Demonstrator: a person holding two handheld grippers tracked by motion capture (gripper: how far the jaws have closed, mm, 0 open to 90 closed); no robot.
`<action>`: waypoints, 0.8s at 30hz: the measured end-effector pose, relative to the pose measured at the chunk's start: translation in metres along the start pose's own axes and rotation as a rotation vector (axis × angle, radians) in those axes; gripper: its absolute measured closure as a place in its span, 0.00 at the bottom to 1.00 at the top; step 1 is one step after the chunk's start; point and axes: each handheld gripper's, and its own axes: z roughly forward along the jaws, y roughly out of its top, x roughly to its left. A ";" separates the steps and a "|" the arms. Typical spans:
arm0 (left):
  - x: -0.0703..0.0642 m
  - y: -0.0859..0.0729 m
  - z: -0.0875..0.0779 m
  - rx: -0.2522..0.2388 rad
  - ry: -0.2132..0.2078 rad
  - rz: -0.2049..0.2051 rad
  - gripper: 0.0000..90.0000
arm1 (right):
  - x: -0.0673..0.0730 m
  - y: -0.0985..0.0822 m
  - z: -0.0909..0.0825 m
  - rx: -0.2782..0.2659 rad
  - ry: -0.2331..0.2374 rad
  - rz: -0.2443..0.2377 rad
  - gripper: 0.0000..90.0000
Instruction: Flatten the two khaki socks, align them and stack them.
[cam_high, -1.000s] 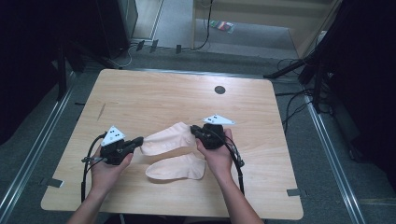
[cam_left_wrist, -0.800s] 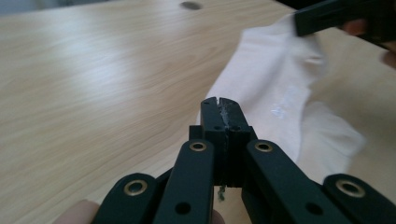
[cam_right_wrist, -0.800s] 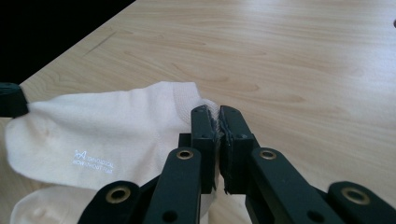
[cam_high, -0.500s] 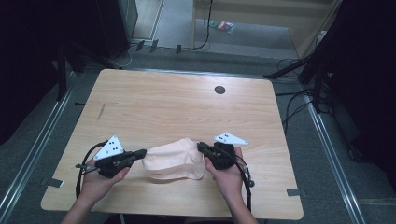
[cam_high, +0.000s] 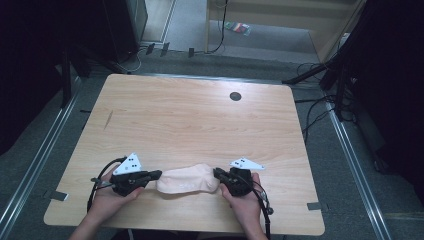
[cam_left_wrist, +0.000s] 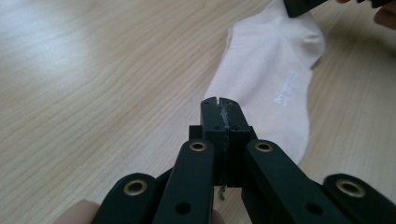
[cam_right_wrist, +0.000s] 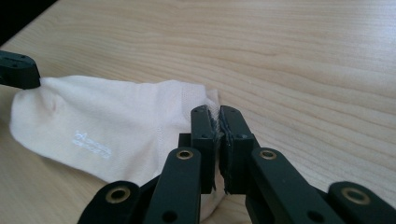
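A pale pink sock (cam_high: 187, 179) lies flat on the wooden table (cam_high: 200, 115) near its front edge, stretched between the two grippers. My left gripper (cam_high: 158, 174) is shut on the sock's left end; in the left gripper view its jaws (cam_left_wrist: 219, 106) pinch the edge of the sock (cam_left_wrist: 275, 70). My right gripper (cam_high: 216, 173) is shut on the other end, where the ribbed cuff of the sock (cam_right_wrist: 93, 121) sits between its jaws (cam_right_wrist: 218, 114). A small white logo shows on the fabric. Whether a second sock lies under it is hidden.
A dark round grommet (cam_high: 235, 96) sits in the table's far right part. Bare wood stretches beyond the sock. Metal rails (cam_high: 30, 165) run along both sides of the table, and cables (cam_high: 312, 110) lie on the floor at the right.
Both grippers have drawn the upper sock toward the front edge and down onto the spot where the second sock lay. One sock shape shows now in place of two.
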 end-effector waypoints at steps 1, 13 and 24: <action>0.000 0.000 0.000 0.000 0.000 0.000 1.00 | 0.000 -0.001 0.001 0.006 -0.002 0.004 0.96; -0.002 -0.003 0.020 0.088 0.096 0.062 1.00 | -0.002 -0.010 0.006 0.015 -0.061 -0.030 0.95; 0.005 0.000 0.005 -0.079 0.027 -0.106 0.88 | -0.005 -0.008 -0.001 -0.081 -0.070 -0.006 0.71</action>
